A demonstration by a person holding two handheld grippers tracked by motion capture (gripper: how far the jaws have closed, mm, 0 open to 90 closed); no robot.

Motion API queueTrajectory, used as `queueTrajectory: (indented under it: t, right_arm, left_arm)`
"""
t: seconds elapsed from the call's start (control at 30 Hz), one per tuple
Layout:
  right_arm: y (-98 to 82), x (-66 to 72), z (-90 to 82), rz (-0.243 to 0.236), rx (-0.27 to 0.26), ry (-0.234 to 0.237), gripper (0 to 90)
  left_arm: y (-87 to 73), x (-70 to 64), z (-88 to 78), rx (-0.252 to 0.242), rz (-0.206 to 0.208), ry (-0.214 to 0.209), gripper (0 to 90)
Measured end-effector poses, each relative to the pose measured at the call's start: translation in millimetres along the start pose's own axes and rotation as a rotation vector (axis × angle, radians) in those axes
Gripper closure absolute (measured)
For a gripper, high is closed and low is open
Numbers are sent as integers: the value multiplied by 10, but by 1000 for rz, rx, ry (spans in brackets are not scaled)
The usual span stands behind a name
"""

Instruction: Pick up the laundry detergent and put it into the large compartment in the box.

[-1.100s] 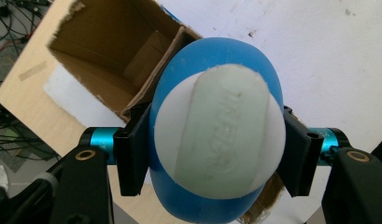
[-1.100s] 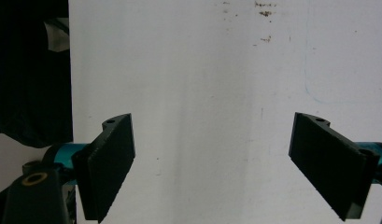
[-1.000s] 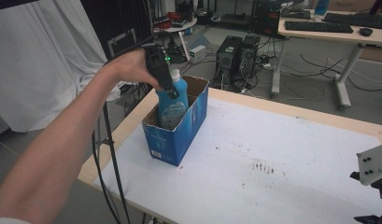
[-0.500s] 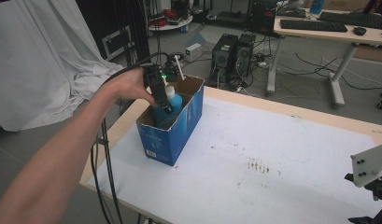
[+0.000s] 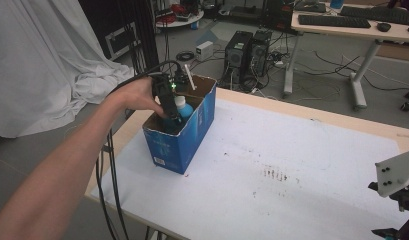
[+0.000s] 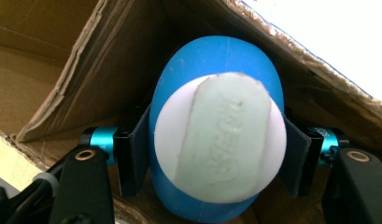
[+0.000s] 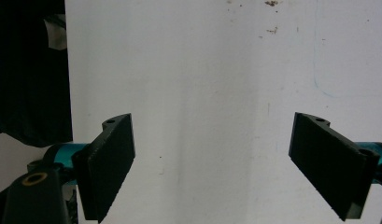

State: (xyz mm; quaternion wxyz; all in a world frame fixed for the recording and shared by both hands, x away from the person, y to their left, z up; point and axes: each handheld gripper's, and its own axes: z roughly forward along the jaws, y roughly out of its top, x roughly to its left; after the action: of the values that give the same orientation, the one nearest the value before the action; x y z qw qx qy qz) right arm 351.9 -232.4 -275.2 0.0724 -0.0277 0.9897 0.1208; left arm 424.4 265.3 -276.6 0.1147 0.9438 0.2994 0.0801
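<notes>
High view: the left gripper [image 5: 171, 116] lowers a blue bottle [image 5: 183, 109] into the cardboard box [image 5: 179, 145] at ten o'clock on the table [image 5: 302, 165].

Left gripper view: jaws clamp the bottle's sides; next, likely release.

Right gripper view: right gripper [image 7: 212, 163] gapes empty.

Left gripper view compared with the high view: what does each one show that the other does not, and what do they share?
Left gripper view: the bottle's white cap end-on with raised lettering, black fingers pressing both sides. High view: the person's forearm, the white table, the right gripper at its edge. Both: the blue bottle inside the cardboard box, held by the left gripper.
</notes>
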Motion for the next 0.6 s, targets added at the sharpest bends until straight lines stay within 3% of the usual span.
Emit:
queueTrajectory:
  t: [0.6]
  right_arm:
    - [31, -12, 29, 1, 5, 9, 136]
  left_arm:
    - [1, 5, 4, -1, -1, -2, 367]
